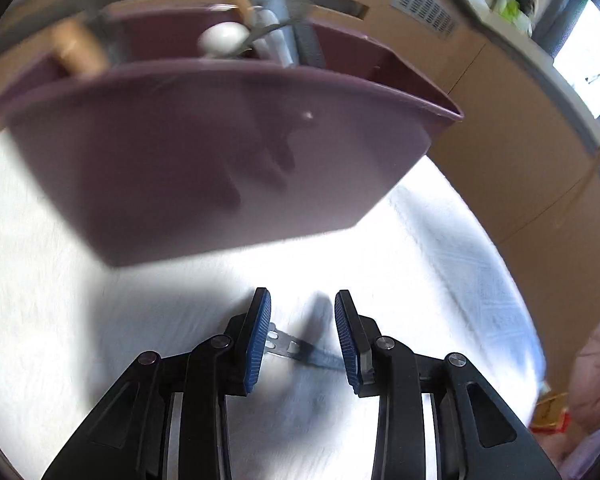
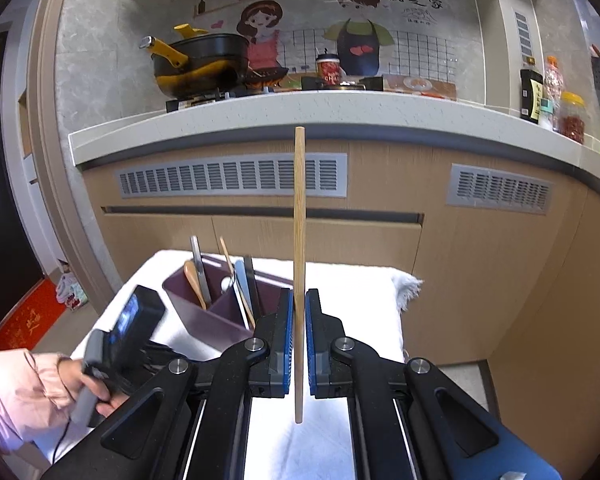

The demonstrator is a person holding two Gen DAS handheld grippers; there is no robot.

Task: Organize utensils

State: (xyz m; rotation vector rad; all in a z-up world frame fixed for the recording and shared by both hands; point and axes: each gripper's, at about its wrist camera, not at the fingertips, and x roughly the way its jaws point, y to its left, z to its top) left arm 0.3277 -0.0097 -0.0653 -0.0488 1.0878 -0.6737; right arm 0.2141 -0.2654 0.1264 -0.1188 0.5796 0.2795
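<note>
Nearest to us in the right wrist view, our right claw [image 2: 299,334] is closed tight on a single wooden chopstick [image 2: 299,240], which stands upright between the blue pads, its lower end hanging just below the fingers and its upper end rising in front of the cabinet vents. Our left claw [image 1: 302,336] points down at the white cloth [image 1: 440,280] covering the desk, its jaws partly apart with nothing pressed between the pads; beneath the gap lies a flat metal utensil [image 1: 296,350] with small slots, blurred, so we cannot tell what kind it is.

Just beyond the left claw stands the purple utensil holder [image 1: 220,152], on the cloth. From the right wrist we see the holder's compartments, with a wooden spoon [image 2: 194,280] and other handles upright inside. To its left, our left hand [image 2: 94,384], in a pink sleeve [image 2: 16,392], grips the left tool's handle.

Farther off run the wooden cabinets [image 2: 480,260] and the kitchen counter [image 2: 300,108], carrying a black pot [image 2: 204,60] with yellow handles.
</note>
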